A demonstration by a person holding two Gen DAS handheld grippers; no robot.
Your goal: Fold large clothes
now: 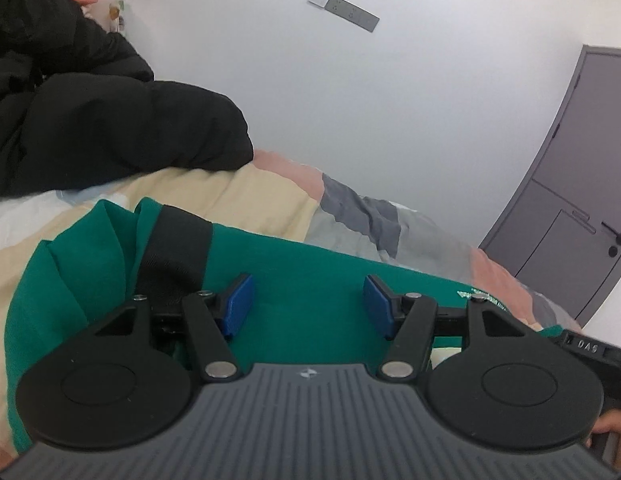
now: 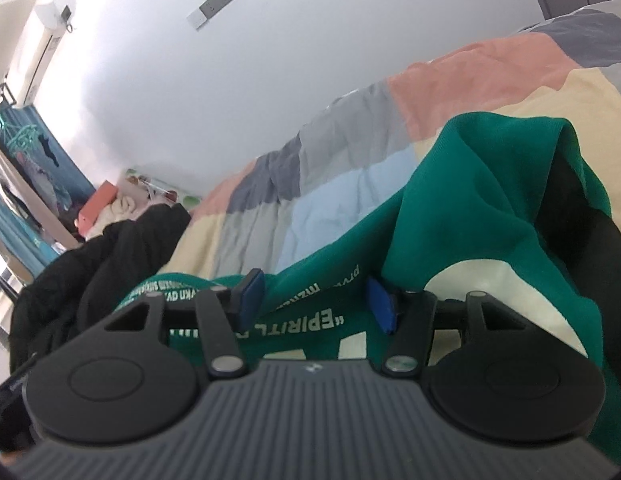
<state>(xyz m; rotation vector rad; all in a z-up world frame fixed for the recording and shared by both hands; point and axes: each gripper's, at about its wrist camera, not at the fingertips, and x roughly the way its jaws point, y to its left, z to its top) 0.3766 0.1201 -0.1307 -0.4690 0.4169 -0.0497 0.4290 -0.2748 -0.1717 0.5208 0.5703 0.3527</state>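
While both grippers, left and right, hover spread over the sweater at frame bottom, each should pinch one hem layer.

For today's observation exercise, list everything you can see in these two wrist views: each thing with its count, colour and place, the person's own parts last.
Sweatshirt: one, green with black and cream panels and pale lettering, on the bed under both grippers.
Jacket: one, black, heaped farther along the bed.
Quilt: one, pastel patchwork, covering the bed.
Door: one, grey, far wall.
Socket strip: one, grey and white, on the wall.
Air conditioner: one, white, high on the wall.
Left gripper: blue pads, open above the sweatshirt.
Right gripper: blue pads, open around a fold of it.
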